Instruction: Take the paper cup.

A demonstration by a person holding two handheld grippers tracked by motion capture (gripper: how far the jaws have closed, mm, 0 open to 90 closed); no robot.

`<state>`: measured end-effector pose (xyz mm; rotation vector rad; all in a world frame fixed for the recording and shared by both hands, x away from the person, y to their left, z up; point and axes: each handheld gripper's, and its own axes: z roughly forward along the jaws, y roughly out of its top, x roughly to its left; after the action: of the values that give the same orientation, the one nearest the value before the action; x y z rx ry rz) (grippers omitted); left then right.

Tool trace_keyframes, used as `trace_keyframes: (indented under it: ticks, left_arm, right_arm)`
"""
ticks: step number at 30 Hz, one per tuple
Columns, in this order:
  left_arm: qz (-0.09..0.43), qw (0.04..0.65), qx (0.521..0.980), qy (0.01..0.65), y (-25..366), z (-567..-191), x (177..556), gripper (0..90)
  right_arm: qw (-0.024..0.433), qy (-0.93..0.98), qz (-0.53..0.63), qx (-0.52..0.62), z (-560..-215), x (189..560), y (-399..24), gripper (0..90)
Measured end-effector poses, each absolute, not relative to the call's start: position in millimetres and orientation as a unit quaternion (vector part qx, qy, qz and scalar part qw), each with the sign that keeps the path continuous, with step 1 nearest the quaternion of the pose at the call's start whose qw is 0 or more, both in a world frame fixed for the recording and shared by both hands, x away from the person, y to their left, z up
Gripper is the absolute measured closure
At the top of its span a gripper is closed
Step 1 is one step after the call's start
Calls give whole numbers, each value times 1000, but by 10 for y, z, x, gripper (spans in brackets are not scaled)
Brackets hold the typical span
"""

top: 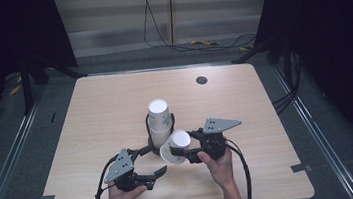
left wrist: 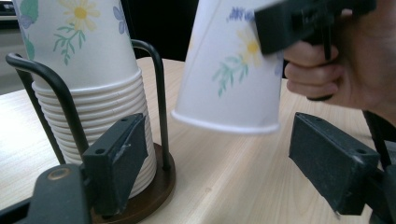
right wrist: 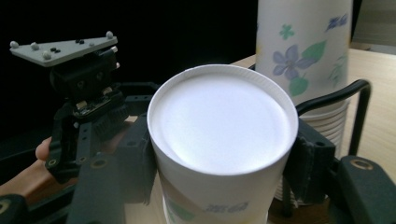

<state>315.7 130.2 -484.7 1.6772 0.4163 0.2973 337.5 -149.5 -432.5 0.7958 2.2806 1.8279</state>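
Clamping paper cup (top: pixel 176 147), right gripper (top: pixel 189 152); left gripper (top: pixel 149 179) open, empty

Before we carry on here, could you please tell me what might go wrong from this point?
The right tool clamps a thin paper cup upside down; a hard squeeze could dent it. The cup hangs tilted just beside the cup stack in its wire holder, so a sideways swing could knock them. The open left tool sits close below and could snag.
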Motion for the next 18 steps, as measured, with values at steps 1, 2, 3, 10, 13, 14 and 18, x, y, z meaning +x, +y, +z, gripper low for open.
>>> trace_keyframes:
  ticks: [1, 2, 3, 10, 13, 14, 18]
  left_arm:
    - [130, 638, 737, 181, 1300, -4846, 3159, 190]
    - [133, 636, 738, 179, 1297, -4846, 3163, 190]
    - [131, 636, 739, 178, 1290, -4845, 3163, 191]
    - [134, 638, 740, 168, 1216, -4854, 3159, 217]
    - [137, 631, 745, 165, 1170, -4862, 3156, 221]
    - [138, 630, 745, 168, 1159, -4861, 3149, 224]
    - [134, 627, 748, 170, 1162, -4861, 3156, 233]
  right_arm:
    - [56, 753, 601, 261, -4343, 3372, -1482, 363]
    - [54, 753, 601, 262, -4360, 3373, -1470, 363]
    - [50, 753, 602, 261, -4373, 3373, -1461, 363]
    - [39, 754, 604, 254, -4402, 3361, -1374, 363]
    - [41, 757, 599, 259, -4408, 3355, -1332, 364]
    - [40, 758, 598, 257, -4410, 3354, -1318, 364]
    - [41, 761, 596, 252, -4406, 3339, -1285, 364]
